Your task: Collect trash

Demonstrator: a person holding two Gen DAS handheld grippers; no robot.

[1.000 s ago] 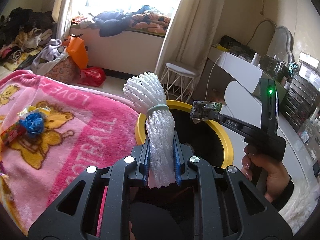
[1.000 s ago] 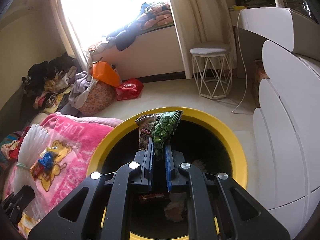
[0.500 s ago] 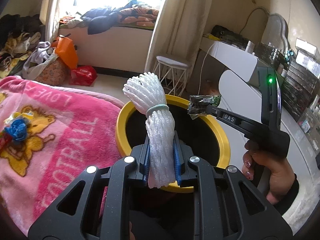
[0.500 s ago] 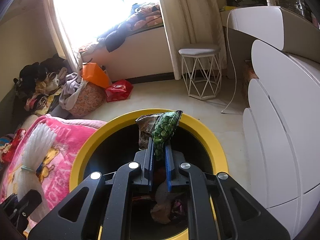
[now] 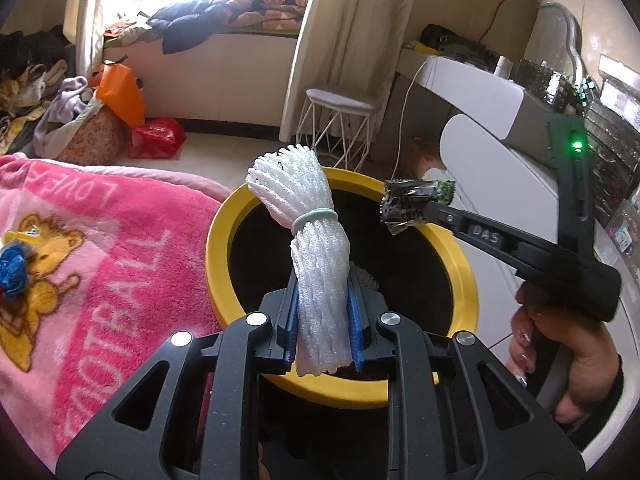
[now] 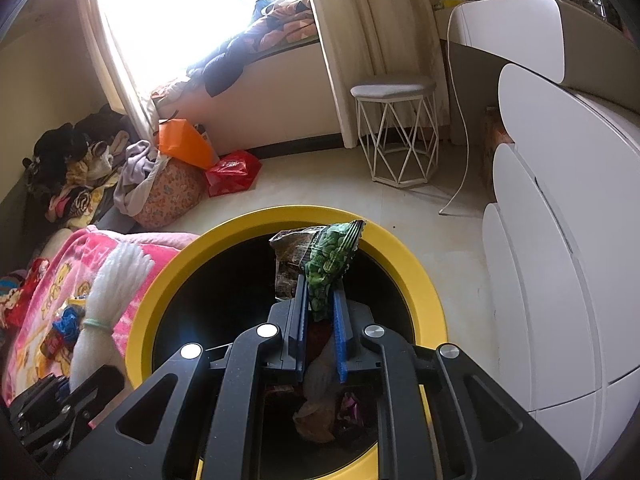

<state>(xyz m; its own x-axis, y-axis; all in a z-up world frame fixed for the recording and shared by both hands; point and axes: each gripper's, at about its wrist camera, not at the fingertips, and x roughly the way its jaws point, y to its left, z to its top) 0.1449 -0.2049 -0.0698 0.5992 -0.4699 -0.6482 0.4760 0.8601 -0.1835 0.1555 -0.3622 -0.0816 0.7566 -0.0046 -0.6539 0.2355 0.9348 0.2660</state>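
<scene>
Pink blanket (image 5: 100,240) lies at my far left with more scraps on it, a blue crumpled wrapper (image 5: 14,270) among them, well apart from the yellow-rimmed bin (image 5: 218,240) that stands just beside the bed edge. My left gripper (image 5: 322,320) is clamped on the white foam net bundle (image 5: 316,264), which stands upright above the near half of the bin mouth. If I let go now, I judge its tall top could tip toward the blanket-side rim and hang there, since the bundle leans a little that way. Farther right, my right gripper (image 6: 320,316) pinches the green snack packet (image 6: 330,258) over the black opening, with trash already lying below it. That packet is light and crinkled; it may cling to a pad or flutter onto the far rim. The two grippers are near each other above one opening, so a sideways swing risks a knock. Open floor lies beyond the bin; the white cabinet (image 6: 560,220) crowds my right.
</scene>
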